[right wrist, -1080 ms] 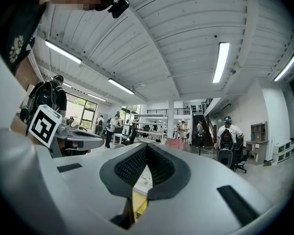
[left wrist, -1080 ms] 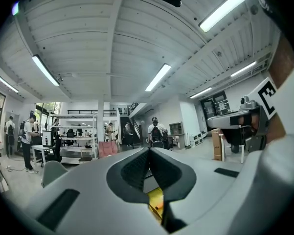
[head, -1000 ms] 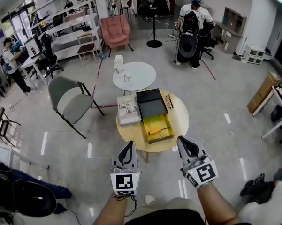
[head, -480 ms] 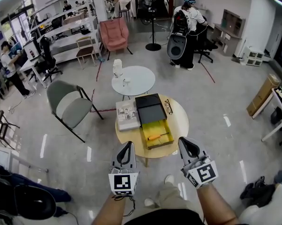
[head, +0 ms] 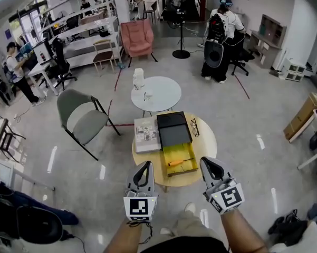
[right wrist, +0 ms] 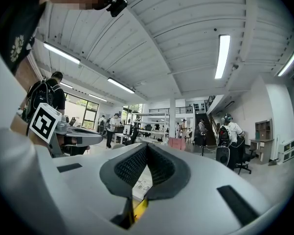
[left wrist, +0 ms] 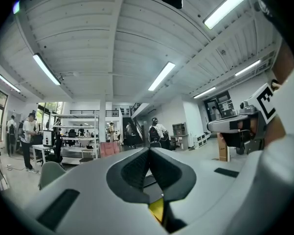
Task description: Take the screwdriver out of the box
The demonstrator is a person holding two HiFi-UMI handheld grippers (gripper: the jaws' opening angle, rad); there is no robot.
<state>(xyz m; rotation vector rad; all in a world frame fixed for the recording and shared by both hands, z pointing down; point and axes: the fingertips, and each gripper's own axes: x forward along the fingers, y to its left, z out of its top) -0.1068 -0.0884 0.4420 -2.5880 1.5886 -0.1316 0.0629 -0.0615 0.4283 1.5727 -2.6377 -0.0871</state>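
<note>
Over the near edge of the round tabletop [head: 207,147] we hold both tools level, side by side and apart. Our left tool [head: 144,166] is clenched, its pads pressed together with nothing between them. Our right tool [head: 207,163] is clenched and empty as well. The screwdriver [head: 180,162], orange-handled, lies across the inside of the open yellow box [head: 180,151], which sits at the near edge between the two tools. A black case [head: 174,129] touches the box's far side, around the tabletop's middle. A booklet [head: 146,134] lies along the left edge just beside the case, and glasses [head: 194,127] rest toward the right edge.
</note>
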